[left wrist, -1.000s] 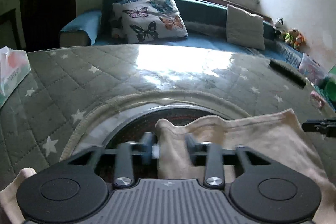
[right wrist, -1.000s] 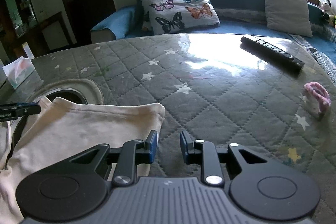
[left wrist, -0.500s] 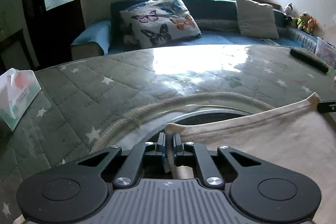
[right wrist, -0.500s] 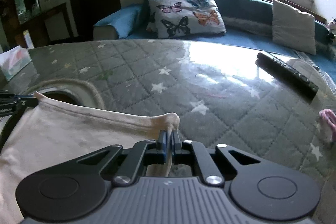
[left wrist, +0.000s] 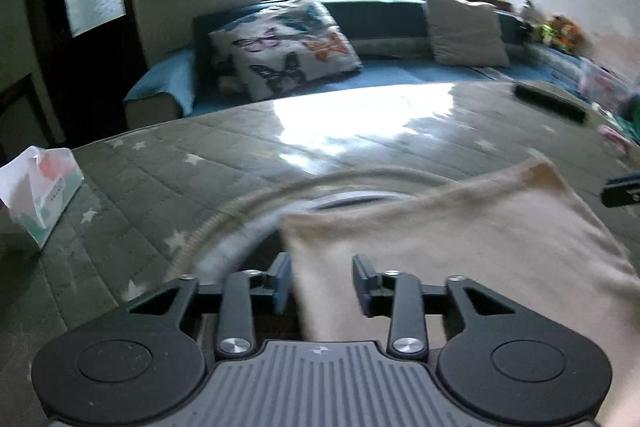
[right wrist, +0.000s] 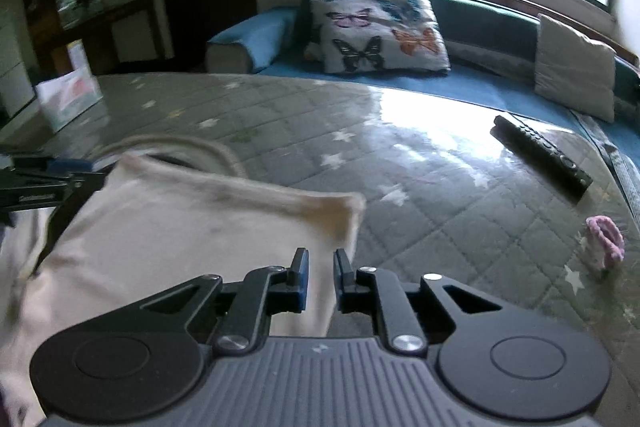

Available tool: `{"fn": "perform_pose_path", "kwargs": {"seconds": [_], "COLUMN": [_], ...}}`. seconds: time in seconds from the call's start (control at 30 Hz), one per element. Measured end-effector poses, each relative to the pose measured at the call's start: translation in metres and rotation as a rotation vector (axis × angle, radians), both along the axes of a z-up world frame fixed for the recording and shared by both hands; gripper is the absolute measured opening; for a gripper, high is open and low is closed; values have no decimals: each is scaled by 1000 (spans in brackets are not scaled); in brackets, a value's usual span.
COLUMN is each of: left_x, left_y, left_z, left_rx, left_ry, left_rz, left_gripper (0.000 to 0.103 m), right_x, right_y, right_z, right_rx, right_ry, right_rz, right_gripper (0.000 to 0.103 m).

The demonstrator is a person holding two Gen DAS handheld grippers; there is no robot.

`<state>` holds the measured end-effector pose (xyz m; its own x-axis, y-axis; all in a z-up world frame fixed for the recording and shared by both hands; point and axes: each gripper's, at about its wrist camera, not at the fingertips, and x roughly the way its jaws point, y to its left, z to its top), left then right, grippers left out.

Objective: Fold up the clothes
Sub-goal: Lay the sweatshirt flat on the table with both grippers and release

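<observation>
Now both grippers, L (left wrist: 320, 283) & R (right wrist: 318, 277), w/ jaws apart over beige garment (right wrist: 180, 239) on quilted table (right wrist: 420, 187).

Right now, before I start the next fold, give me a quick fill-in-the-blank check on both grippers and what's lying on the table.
1. The left gripper is ____, its fingers apart over the cream garment.
2. The right gripper is ____ too.
3. The black remote control lies to the ____ of the garment in the right wrist view.
4. The pillow on the sofa is printed with ____.

Missing words: open; open; right; butterflies
</observation>
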<state>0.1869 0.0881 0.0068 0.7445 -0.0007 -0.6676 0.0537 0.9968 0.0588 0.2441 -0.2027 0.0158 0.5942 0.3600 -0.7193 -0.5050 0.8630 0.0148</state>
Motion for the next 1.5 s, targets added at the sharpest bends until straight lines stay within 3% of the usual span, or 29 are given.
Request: {"fn": "perform_pose_path", "kwargs": {"seconds": [0.33, 0.67, 0.8, 0.97, 1.23, 1.43, 1.5], "left_x": [-69, -80, -85, -90, -96, -101, -104], "left_y": [-54, -58, -62, -64, -66, -68, -69], "left_z": [1, -8, -15, -19, -21, -21, -21], "left_rx": [17, -15, -30, -44, -52, -45, -34], "left_ry": [27, 45, 50, 52, 43, 32, 28], "left_rz": [-159, -118, -122, -129, -136, -139, -143], "left_gripper": [46, 46, 46, 46, 48, 49, 51], "right_x": [-99, -184, -191, -187, -184, -178, -177], "right_y": [-3, 9, 15, 15, 7, 11, 14], "right_z": [21, -2, -11, -20, -16, -18, -19], "right_rx": [-58, -28, 14, 75, 166, 177, 144], "right_ry": [-15, 113, 165, 217, 237, 229, 220], "right_rz": [175, 361, 360, 280, 206, 149, 140], "right_gripper": [15, 15, 16, 16, 17, 16, 7]}}
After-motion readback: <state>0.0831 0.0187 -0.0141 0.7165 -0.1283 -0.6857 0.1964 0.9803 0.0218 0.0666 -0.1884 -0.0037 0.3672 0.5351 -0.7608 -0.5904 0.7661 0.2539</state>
